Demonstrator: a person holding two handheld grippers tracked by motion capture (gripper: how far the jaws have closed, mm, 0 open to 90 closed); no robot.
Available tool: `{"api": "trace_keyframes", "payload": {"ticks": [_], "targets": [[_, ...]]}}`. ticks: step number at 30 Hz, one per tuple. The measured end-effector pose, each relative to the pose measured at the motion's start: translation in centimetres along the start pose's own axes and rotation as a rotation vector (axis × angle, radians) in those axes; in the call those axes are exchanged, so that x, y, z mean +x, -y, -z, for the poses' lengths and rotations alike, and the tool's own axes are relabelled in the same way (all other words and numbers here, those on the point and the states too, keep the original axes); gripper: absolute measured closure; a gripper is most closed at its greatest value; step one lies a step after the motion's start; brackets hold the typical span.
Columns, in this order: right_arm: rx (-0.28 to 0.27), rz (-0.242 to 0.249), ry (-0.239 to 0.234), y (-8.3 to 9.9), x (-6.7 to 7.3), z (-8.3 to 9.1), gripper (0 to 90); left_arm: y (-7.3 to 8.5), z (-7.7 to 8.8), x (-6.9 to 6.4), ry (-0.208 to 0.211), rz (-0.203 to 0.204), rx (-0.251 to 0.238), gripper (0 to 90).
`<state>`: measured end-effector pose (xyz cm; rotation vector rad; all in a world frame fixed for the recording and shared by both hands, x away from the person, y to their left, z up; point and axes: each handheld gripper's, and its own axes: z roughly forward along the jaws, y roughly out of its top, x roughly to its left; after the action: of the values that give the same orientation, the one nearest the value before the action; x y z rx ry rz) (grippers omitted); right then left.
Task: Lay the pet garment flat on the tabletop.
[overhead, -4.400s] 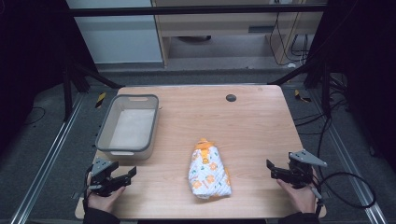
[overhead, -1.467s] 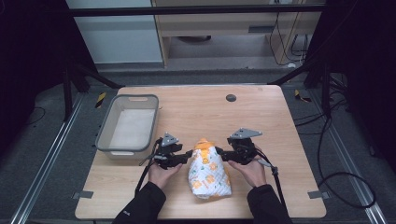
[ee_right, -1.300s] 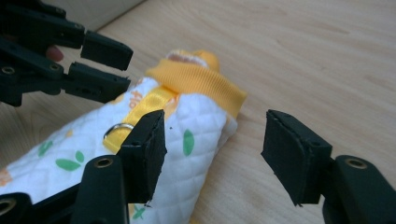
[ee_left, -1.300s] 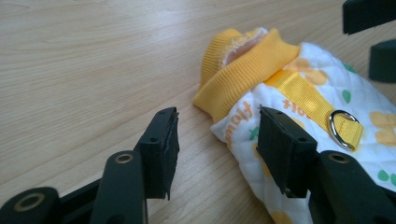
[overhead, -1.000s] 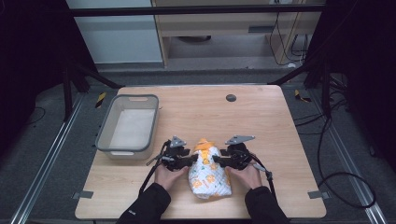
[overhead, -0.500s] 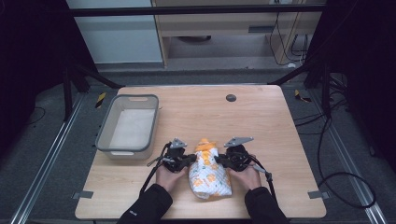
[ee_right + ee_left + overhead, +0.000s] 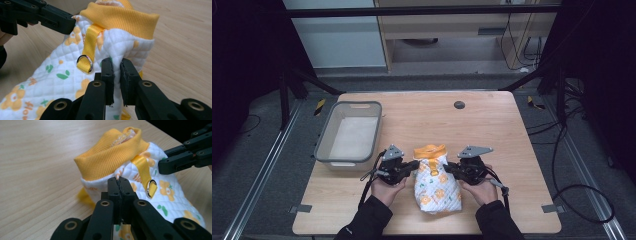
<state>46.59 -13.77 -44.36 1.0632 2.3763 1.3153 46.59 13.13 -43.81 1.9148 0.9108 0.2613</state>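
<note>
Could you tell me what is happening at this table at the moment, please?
A person holds a two-jaw gripper in each hand and works on a small white quilted garment with orange flowers and a yellow ribbed collar lying on the wooden table. The left gripper and the right gripper have just closed their jaws and each pinches the fabric near the collar, one from either side. A grey plastic bin stands to the left, apart from the garment.

Three views of one table scene.
High view: overhead, facing forward and down on the table, far off. Left and right gripper views: close, low, from opposite sides; all share the quilted garment.
</note>
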Motion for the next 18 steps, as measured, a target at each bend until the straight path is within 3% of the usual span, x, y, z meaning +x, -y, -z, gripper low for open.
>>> {"api": "trace_keyframes", "payload": {"ticks": [5, 10, 14, 18], "targets": [[-0.06, 0.01, 0.009, -0.5, 1.0, 2.1, 82.1, -1.2, 1.4, -1.3, 0.001, -0.031, -0.053, 89.7], [-0.123, 0.024, 0.021, -1.7, 2.0, 4.1, 82.0, -3.1, 3.0, -2.6, -0.015, -0.091, -0.105, 89.7], [-0.162, 0.027, 0.038, -2.9, 2.1, 4.7, 81.8, -4.7, 3.3, -2.4, -0.04, -0.101, -0.128, 89.7], [-0.216, 0.004, 0.104, -4.4, 1.0, 3.3, 81.3, -6.5, 2.0, -1.2, -0.086, -0.081, -0.161, 89.6]]}}
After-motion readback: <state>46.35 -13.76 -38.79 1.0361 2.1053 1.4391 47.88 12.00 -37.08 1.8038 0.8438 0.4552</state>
